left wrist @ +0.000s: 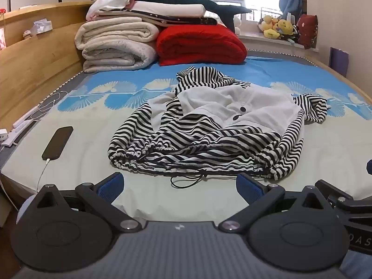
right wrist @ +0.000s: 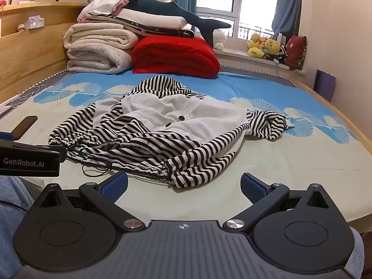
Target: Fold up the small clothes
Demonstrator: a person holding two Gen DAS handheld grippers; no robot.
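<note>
A crumpled black-and-white striped garment with a plain white panel and two dark buttons lies in a heap in the middle of the blue-and-cream patterned bed sheet. The left gripper hovers just short of its drawstring hem, jaws spread wide and holding nothing (blue pads bare). The right gripper does likewise, empty and fully apart. A black phone lies well to the left.

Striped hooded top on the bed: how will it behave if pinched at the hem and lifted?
The striped hooded top lies crumpled in soft folds, so it is probably floppy and will drape and sag. Thin knit suggests it is light. The loose drawstring trailing from the hem will likely dangle and may snag.
</note>
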